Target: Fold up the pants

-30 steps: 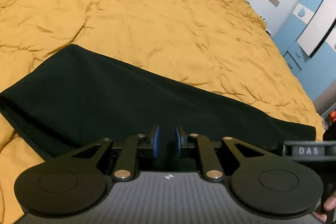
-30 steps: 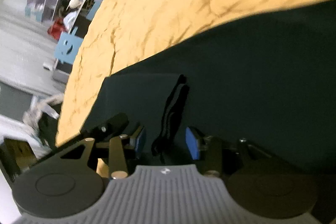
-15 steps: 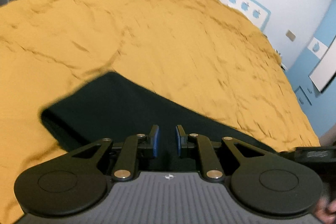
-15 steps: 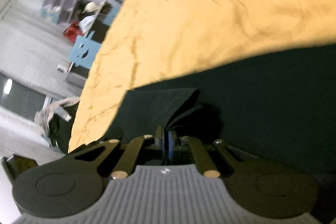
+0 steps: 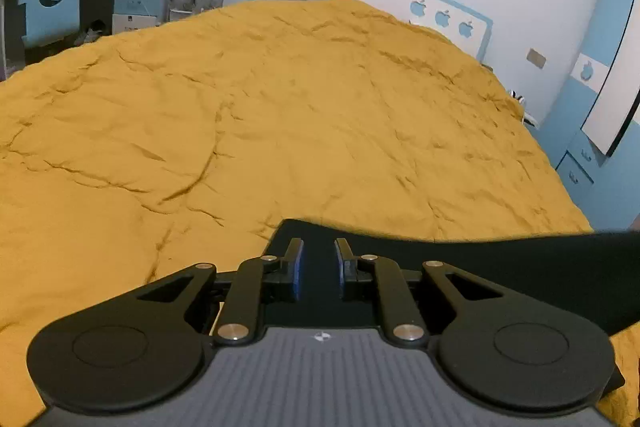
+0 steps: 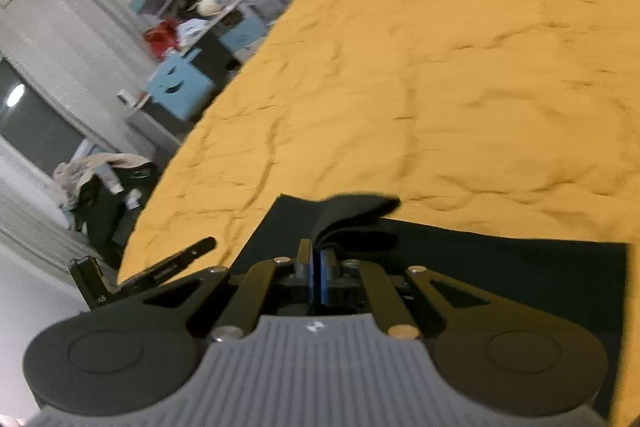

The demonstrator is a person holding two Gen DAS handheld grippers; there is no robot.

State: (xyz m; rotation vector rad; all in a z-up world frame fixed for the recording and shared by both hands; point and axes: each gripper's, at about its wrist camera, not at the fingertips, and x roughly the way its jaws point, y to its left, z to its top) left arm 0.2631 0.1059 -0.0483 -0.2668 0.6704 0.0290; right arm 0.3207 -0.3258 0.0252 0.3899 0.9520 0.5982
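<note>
Both hands have risen since a second ago: where black cloth filled the lower half of each view, only a strip of it now shows near the fingers, with far more of the room behind. The right gripper (image 6: 318,267) has snapped together from a wide stance and now sits fully closed on a bunched fold of the black pants (image 6: 500,267), the cloth puckering up just beyond its tips. The left gripper (image 5: 319,267) has kept its narrow gap throughout; dark cloth fills the space between its blue pads (image 5: 298,273), and since the fabric comes up with it, I judge that it is pinched there, though the contact itself is hard to make out. From that grip the pants (image 5: 520,267) run taut to the right in a raised band above the yellow quilt (image 5: 280,127). The other gripper's black frame (image 6: 152,275) juts in at the left of the right wrist view. With one edge lifted at two points, the likely step is carrying it over to make the next fold. Beyond the bed stand a blue chair (image 5: 50,9) and cluttered shelves.
</note>
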